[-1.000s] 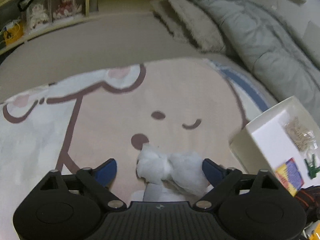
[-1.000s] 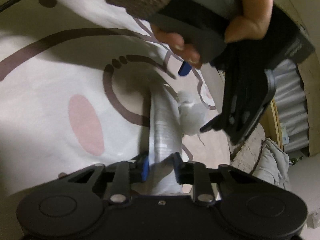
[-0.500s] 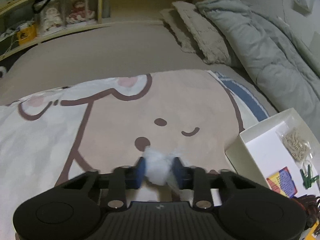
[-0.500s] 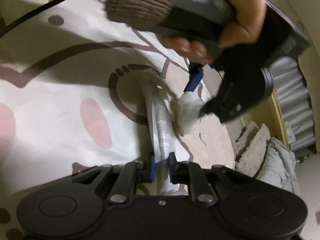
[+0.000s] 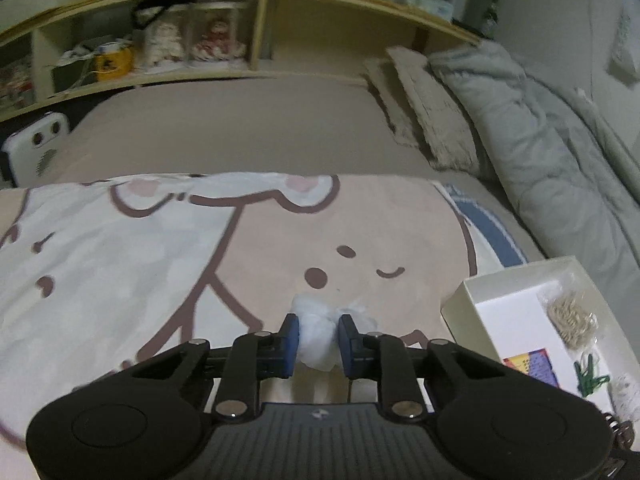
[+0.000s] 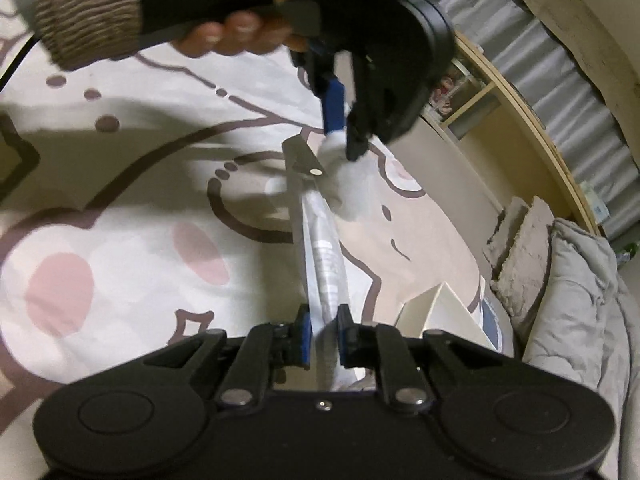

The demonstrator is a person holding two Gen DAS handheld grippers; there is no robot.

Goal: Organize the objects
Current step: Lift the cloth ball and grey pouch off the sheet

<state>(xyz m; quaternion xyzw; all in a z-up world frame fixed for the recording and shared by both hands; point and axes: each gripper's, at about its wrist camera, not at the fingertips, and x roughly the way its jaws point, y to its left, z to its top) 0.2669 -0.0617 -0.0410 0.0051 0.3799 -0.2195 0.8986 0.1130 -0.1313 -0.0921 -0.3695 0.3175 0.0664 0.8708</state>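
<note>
The left gripper [image 5: 318, 334] is closing on a soft white wad [image 5: 316, 332] at one end of a clear plastic bag [image 6: 326, 264]; the wad already sits between the blue pads and bulges past them. The right gripper [image 6: 323, 330] is pressed together on the opposite end of that bag. The bag spans between the two grippers above the cartoon-print blanket [image 5: 160, 248], and it appears to be clear of the fabric. A person's hand [image 6: 236, 32] and knitted sleeve [image 6: 86, 16] carry the left tool.

The step in hand is judged to be carrying the bag to the white box [image 5: 516, 312], which stands on the bed just to the right and already holds a bundle of rubber bands [image 5: 570, 318], a green clip [image 5: 588, 374] and a coloured card [image 5: 530, 368].

Recommended procedure:
1. Finish the left squeeze before travelling; the wad is compressible and may slip.
2. Move both hands together so that the bag neither stretches nor sags.
3. Bring the bag over the box wall, not against it; the box looks light and may tip.
4. Lower into the bare white area, clear of the small items.
5. Release one end first, then the other.
</note>
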